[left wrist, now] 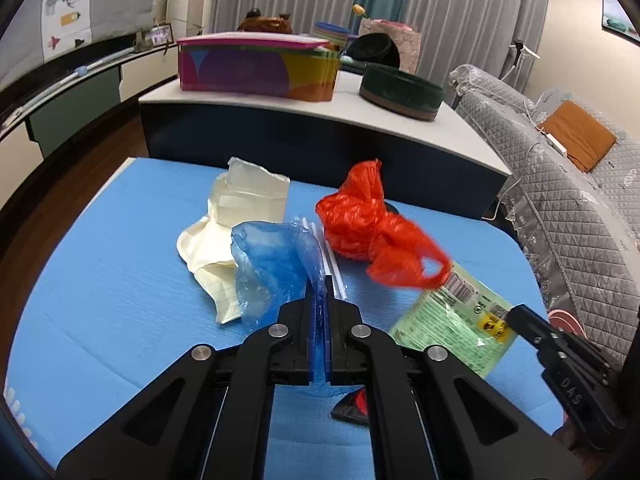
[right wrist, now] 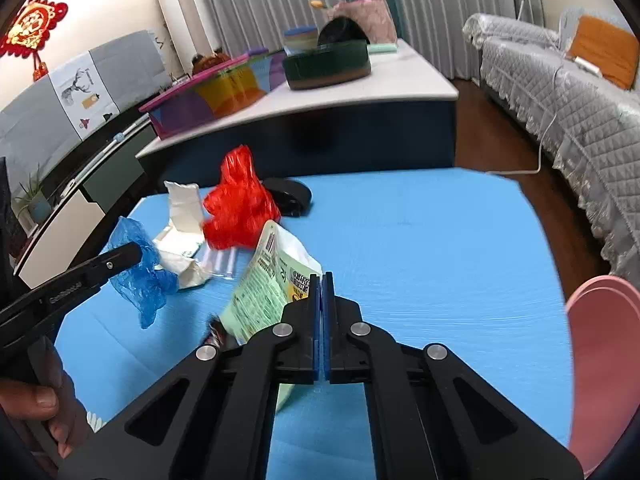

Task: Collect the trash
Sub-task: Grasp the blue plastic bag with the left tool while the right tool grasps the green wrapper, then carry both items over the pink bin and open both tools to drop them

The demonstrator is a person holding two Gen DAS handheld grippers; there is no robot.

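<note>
My left gripper [left wrist: 320, 284] is shut on a crumpled blue plastic bag [left wrist: 272, 264], held over the blue table mat [left wrist: 120, 280]; the bag also shows in the right wrist view [right wrist: 140, 276]. My right gripper [right wrist: 322, 280] is shut on the corner of a green printed wrapper [right wrist: 264, 292], lifted off the mat; it also shows in the left wrist view [left wrist: 452, 320]. A red plastic bag [left wrist: 368, 224] and cream crumpled paper [left wrist: 228, 220] lie on the mat behind. Clear straws [left wrist: 334, 268] lie beside the blue bag.
A pink bin rim [right wrist: 600, 360] stands at the mat's right edge. A black object [right wrist: 290, 196] lies behind the red bag. A small dark and red wrapper [left wrist: 352, 408] lies under the left gripper. A low white table [left wrist: 280, 108] with boxes stands beyond; a grey sofa [left wrist: 560, 200] is right.
</note>
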